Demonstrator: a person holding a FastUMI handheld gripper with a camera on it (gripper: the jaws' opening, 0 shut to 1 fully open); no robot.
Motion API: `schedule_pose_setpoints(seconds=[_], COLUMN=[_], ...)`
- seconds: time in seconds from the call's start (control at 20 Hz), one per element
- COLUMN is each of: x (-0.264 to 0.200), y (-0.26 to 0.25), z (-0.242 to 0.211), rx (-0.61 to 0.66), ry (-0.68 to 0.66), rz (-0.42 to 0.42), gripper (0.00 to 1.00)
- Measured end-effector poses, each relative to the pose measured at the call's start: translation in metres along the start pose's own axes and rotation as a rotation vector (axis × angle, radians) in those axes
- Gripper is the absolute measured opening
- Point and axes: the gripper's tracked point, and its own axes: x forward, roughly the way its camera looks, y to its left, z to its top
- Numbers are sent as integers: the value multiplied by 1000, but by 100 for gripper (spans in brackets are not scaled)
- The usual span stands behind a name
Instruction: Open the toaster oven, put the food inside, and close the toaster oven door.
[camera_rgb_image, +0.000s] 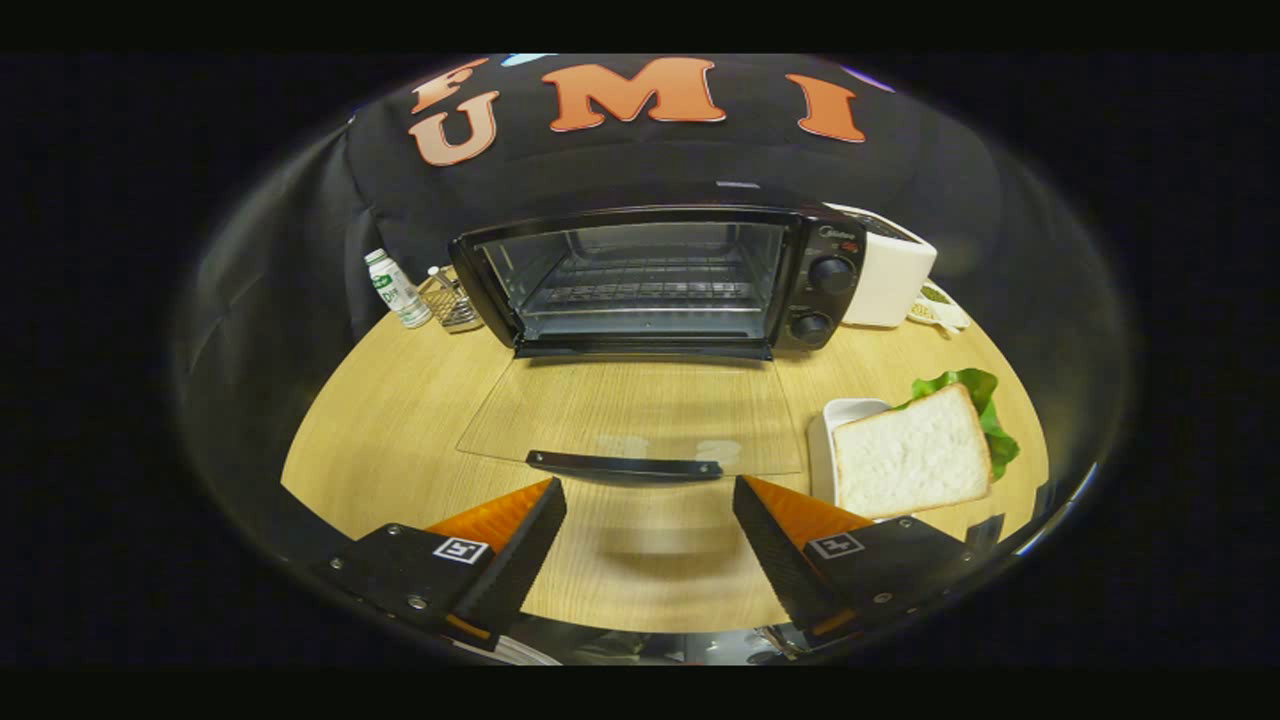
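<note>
Your gripper (648, 497) gapes wide, empty, before the lowered toaster oven door (630, 412); bread (910, 455) lies lower right.

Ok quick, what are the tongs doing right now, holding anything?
Tongs: open, holding nothing, just short of the lowered oven door's handle.

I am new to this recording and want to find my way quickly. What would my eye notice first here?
First the toaster oven at the back of the wooden table, its glass door folded down flat toward the gripper, showing the bare rack inside. Next the slice of bread on a green leaf in a white dish, just beyond the right finger. The gripper's fingers stand open, holding nothing, just short of the door handle.
</note>
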Motion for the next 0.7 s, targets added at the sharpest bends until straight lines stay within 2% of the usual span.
schedule_pose_setpoints(seconds=[0.3,0.5,0.7], x=[-48,-67,-62], y=[-69,-110,-157], z=[-8,-4,5], rx=[-55,-12,37], ry=[108,158,181], rz=[-14,-4,-29], gripper=[100,100,100])
